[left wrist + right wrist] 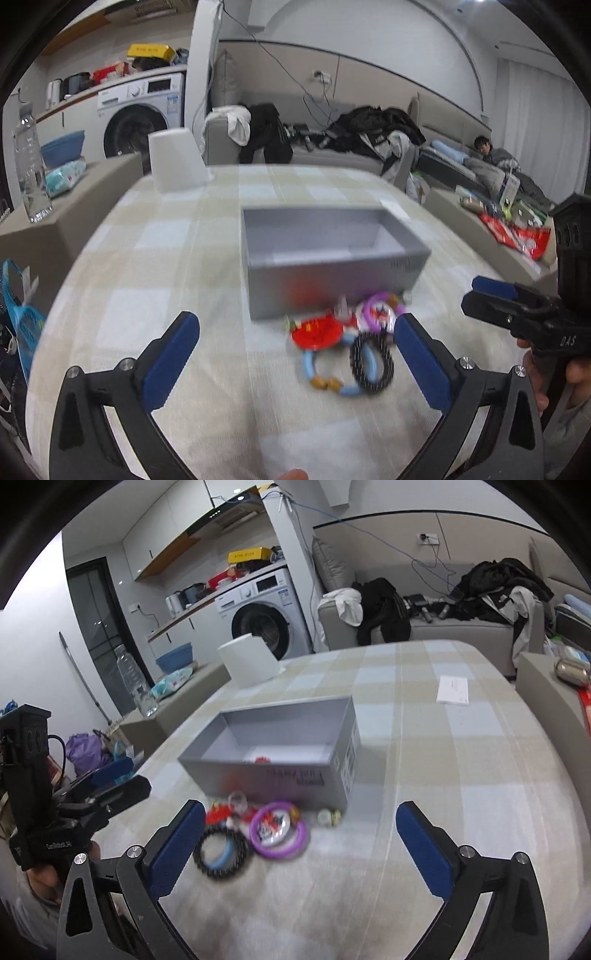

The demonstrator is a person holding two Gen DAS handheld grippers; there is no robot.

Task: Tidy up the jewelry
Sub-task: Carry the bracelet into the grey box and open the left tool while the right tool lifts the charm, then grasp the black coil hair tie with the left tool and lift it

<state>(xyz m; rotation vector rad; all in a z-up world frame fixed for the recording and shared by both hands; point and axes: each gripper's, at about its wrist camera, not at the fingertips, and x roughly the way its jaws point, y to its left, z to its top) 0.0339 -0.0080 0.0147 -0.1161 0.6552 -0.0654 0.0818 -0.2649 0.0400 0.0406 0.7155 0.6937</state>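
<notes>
Both tools are spread wide and hold nothing. Just ahead of the left tool [297, 354], slightly toward its right finger, the jewelry pile [343, 343] lies on the counter [147, 258]. The right tool [301, 845] finds it off its left finger. The grey box [332, 254] stands just beyond the pile.

Ahead of our grippers the table wears a soft, matt checked cloth [424, 775]. The grey box [280, 771] beyond our fingertips looks like matt cardboard with printed lettering. Just before it we see a glossy purple plastic ring [299, 843], a knobbly black beaded bracelet [221, 853] and smooth pale-blue beads [314, 369]. Our finger pads [170, 365] are matt blue rubbery material on black plastic, with shiny metal screws.
</notes>
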